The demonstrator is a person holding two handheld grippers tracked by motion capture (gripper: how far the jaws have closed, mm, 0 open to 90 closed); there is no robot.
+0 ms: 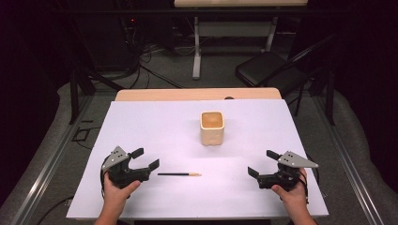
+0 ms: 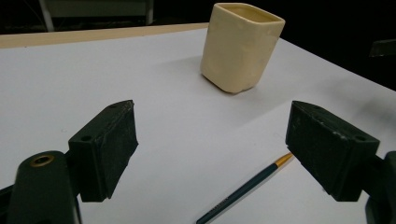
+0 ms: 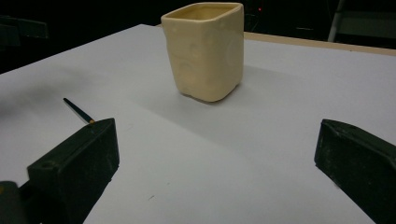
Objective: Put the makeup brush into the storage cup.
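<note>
My two black plastic grippers, left [image 1: 142, 158] and right [image 1: 262, 163], each carry a grey triangular plate, blocky jaws and a black cable.

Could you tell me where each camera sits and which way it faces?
High view: above the person's side, looking forward and down; left gripper, right gripper, both hands.
Left gripper view: between its open jaws, facing the cream cup and pencil.
Right gripper view: between its open jaws, facing the cup.
All three share cup and pencil.
</note>
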